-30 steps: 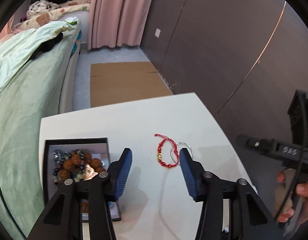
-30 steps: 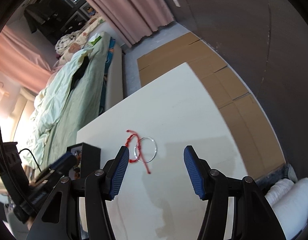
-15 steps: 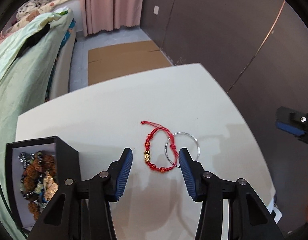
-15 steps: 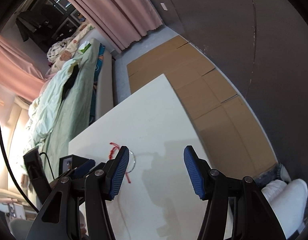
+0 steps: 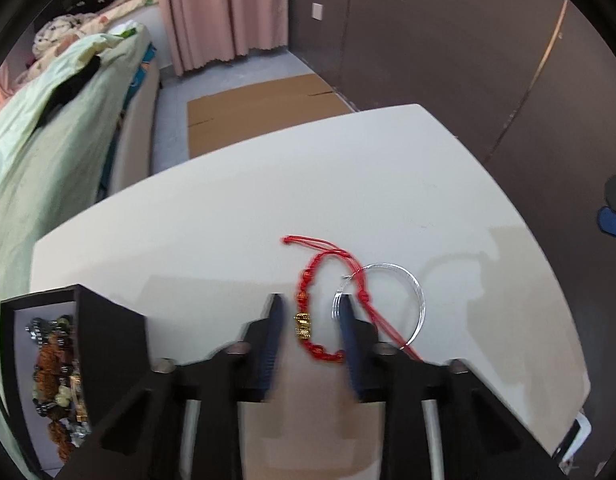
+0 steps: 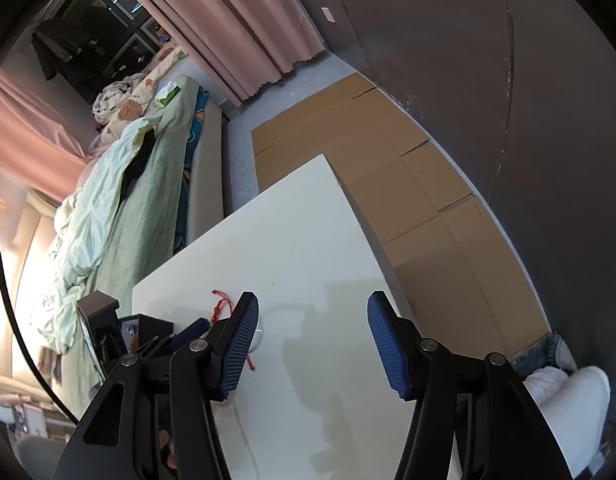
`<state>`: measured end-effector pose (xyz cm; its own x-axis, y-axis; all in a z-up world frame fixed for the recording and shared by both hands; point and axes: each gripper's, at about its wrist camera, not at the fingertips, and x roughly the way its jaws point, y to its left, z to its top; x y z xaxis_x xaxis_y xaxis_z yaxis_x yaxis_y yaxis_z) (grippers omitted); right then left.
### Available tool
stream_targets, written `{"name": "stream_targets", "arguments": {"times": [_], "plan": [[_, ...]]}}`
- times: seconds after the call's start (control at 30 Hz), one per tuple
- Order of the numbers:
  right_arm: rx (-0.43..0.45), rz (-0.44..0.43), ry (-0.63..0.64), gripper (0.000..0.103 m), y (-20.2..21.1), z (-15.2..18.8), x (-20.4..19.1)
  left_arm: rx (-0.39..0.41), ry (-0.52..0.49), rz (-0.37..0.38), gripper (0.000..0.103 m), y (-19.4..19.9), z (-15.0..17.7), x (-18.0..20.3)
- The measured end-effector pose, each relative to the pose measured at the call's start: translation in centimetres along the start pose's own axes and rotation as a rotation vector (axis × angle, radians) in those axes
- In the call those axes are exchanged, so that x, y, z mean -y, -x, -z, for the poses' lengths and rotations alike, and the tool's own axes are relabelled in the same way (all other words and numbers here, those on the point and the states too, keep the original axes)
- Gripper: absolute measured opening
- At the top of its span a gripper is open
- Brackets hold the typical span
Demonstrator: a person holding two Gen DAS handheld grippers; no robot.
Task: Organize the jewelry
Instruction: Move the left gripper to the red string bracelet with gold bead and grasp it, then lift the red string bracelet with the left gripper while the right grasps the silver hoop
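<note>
Left tongs [image 5: 309, 308] released, fingers straddling red bracelet [image 5: 308, 320] on surface [image 5: 228, 220], lined up to pinch. Silver bangle [image 5: 417, 300] overlaps just right; box [image 5: 108, 328] left. Right tongs [image 6: 311, 304] released, parked aside.

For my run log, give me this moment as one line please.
left claw: open, straddling red bracelet on table | silver bangle: under red cord | right claw: open, empty | jewelry box: left

no readable text, labels, brands or numbers anywhere; nothing legible on the table, the jewelry box or the wall.
</note>
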<state>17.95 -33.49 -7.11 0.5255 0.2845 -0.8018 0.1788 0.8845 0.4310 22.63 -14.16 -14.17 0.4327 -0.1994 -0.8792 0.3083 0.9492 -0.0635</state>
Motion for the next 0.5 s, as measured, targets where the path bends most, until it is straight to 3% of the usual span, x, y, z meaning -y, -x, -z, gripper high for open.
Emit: {"name": "stream_targets", "arguments": {"times": [0.1,0.5], "plan": [[-0.001,0.007,0.011,0.058,-0.1,0.2,-0.4,-0.010,0.027,0.054,0.007,0.1,-0.1,-1.0],[-0.067,0.020,0.106,0.058,-2.7,1.2,-3.0,0.073,0.097,0.153,0.007,4.1,-0.7,-2.8]]}}
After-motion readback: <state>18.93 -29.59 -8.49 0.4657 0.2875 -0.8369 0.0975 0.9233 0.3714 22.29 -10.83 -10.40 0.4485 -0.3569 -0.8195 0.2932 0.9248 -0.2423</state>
